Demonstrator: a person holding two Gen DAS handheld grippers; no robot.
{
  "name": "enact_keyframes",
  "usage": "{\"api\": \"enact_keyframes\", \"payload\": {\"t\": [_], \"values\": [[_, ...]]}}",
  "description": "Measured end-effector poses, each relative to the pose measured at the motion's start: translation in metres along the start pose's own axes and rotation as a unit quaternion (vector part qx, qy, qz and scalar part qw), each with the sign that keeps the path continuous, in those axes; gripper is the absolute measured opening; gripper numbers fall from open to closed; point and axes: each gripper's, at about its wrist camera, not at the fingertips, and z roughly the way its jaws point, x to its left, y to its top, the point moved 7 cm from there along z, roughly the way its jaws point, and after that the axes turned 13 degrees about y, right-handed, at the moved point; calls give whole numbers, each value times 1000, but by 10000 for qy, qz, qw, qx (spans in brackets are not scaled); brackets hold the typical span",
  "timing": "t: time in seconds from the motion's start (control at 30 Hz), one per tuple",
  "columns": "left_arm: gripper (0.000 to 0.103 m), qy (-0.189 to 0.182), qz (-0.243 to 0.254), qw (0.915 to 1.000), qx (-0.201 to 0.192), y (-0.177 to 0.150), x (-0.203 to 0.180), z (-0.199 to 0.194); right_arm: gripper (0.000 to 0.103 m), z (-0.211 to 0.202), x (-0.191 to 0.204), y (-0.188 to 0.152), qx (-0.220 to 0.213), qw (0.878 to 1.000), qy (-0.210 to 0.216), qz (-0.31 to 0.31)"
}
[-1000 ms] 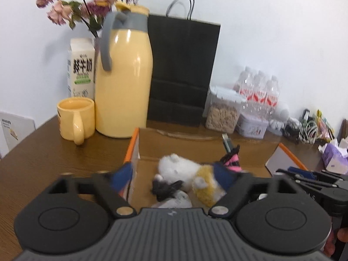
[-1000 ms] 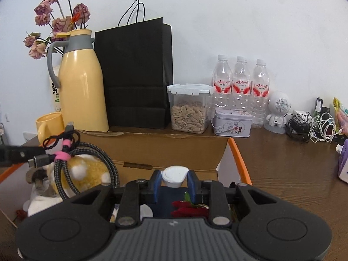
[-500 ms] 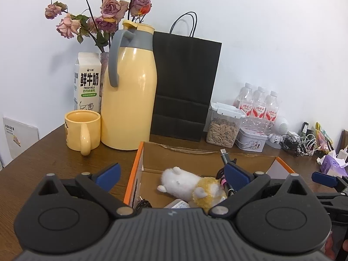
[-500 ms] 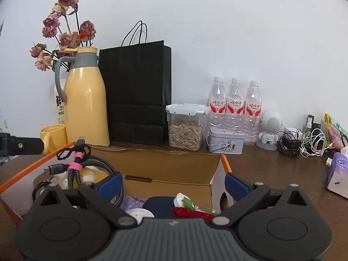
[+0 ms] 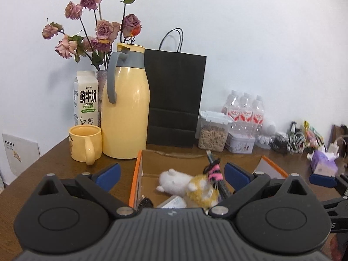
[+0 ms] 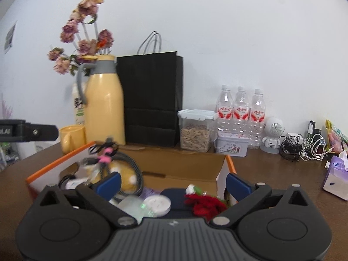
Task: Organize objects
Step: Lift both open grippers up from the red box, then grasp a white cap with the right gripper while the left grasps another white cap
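Observation:
An open cardboard box (image 5: 139, 163) with orange edges sits on the brown table, also in the right wrist view (image 6: 195, 163). It holds a white and yellow plush toy (image 5: 187, 184), a coiled cable with a pink tie (image 5: 214, 169) (image 6: 104, 152), a white round lid (image 6: 156, 203), a red flower (image 6: 204, 204) and a dark blue item (image 6: 176, 195). My left gripper (image 5: 171, 174) is open and empty above the box's left side. My right gripper (image 6: 173, 182) is open and empty above the box's right side.
Behind the box stand a yellow thermos (image 5: 126, 113), yellow mug (image 5: 84, 143), milk carton (image 5: 86, 97), dried flowers (image 5: 97, 32), black paper bag (image 5: 174, 100), seed jar (image 6: 195, 130), tin (image 6: 231, 145), three water bottles (image 6: 241, 108). Cables (image 6: 304, 148) and tissues (image 6: 336, 178) lie at right.
Both grippers have lifted up and back from the box. The right gripper opened and let go of the white-capped item, which now lies in the box. The left stays open.

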Motion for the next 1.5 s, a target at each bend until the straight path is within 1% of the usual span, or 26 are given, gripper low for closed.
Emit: {"api": "enact_keyframes", "payload": {"t": [0.1,0.27,0.33,0.37,0.4,0.43,0.5,0.53,0.57,0.6,0.63,0.67,0.7,0.77,0.87,1.13,1.37,1.43,1.5], "values": [[103,-8,185,9998,90,-9,3,-8,103,-10,9,-11,173,9998,89,-83],[103,96,489,9981,352,-31,12,-15,103,-20,19,-31,534,9981,216,-214],[103,139,543,9972,488,-41,17,-15,100,-22,25,-41,683,9968,293,-288],[103,154,562,9967,557,-45,19,-15,96,-22,27,-45,757,9961,328,-306],[103,169,578,9962,627,-50,20,-15,90,-21,28,-50,837,9953,363,-312],[103,173,588,9958,682,-54,22,-16,86,-20,30,-53,909,9945,402,-316],[103,159,615,9951,763,-60,23,-18,73,-17,35,-59,1039,9929,480,-328],[103,156,624,9948,790,-63,23,-18,70,-15,37,-61,1096,9921,515,-329],[103,150,629,9946,814,-65,23,-18,64,-13,39,-63,1143,9914,550,-323],[103,140,630,9944,837,-67,23,-17,61,-12,41,-65,1188,9907,587,-305],[103,132,632,9941,866,-69,23,-17,60,-10,42,-67,1223,9901,624,-283],[103,126,633,9940,888,-71,22,-16,56,-8,43,-69,1252,9896,662,-265],[103,121,630,9937,916,-73,22,-15,49,-7,45,-70,1286,9890,678,-260],[103,78,617,9933,976,-77,20,-14,42,-5,46,-73,1349,9881,703,-248],[103,27,583,9926,1061,-82,19,-11,40,-1,48,-75,1414,9871,722,-228],[103,-30,513,9917,1179,-88,18,-7,38,6,52,-76,1447,9861,804,-169],[103,-38,509,9915,1199,-89,18,-6,37,10,49,-78,1445,9864,774,-79],[103,-50,511,9914,1207,-90,17,-5,34,12,50,-80,1498,9855,798,-73],[103,-57,534,9911,1221,-91,15,-5,28,13,51,-81,1527,9846,849,-59]]}}
